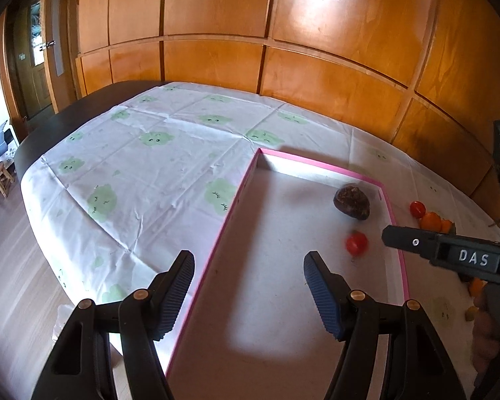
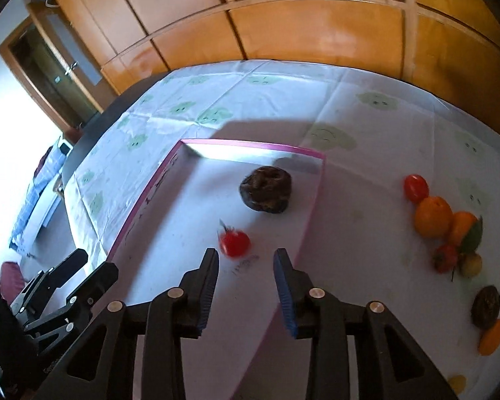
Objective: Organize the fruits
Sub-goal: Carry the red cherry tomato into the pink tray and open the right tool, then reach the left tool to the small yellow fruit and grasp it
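I hold both the left gripper point(image 1: 249, 295) and right gripper point(image 2: 246, 291) jaws open, empty, over the pink-rimmed tray point(image 2: 143, 200); a red tomato point(image 2: 235, 242) lies inside.

Two wrist views looking down close over a table; the pink-rimmed tray point(image 1: 396, 233) point(image 2: 311, 213) is shared.

White letters "DAS" on a small label on the right gripper point(image 1: 396, 236), its black body at right. Scribbles on tray floor point(image 2: 246, 263) illegible.
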A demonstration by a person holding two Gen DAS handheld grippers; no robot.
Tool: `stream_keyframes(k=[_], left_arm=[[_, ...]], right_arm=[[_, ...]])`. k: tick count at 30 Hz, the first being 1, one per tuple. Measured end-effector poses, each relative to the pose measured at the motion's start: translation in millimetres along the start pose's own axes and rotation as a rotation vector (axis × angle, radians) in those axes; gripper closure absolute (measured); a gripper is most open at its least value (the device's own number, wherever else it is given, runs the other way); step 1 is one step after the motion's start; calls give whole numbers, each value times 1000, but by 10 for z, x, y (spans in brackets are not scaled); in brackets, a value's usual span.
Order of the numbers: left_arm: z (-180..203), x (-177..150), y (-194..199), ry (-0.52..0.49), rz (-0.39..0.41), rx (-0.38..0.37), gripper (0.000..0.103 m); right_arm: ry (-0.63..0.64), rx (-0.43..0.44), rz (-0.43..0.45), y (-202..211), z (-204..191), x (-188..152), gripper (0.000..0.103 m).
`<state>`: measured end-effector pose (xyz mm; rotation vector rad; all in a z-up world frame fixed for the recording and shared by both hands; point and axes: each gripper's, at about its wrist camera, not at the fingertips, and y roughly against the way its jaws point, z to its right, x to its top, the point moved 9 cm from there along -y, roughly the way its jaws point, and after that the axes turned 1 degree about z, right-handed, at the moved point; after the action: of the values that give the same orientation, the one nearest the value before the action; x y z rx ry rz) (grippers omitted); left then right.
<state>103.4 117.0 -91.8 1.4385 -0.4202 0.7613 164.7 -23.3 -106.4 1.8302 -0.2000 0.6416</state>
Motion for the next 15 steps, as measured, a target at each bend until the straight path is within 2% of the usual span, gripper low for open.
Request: stream_keyframes(k=[5, 15], left_arm=[[126, -21, 5, -24, -2, -15, 34], [382, -31, 100, -93, 10, -48, 34]], right_arm=[[-41, -11, 30, 177, 163, -102, 69], [-48, -82, 67, 526, 453, -354, 69]])
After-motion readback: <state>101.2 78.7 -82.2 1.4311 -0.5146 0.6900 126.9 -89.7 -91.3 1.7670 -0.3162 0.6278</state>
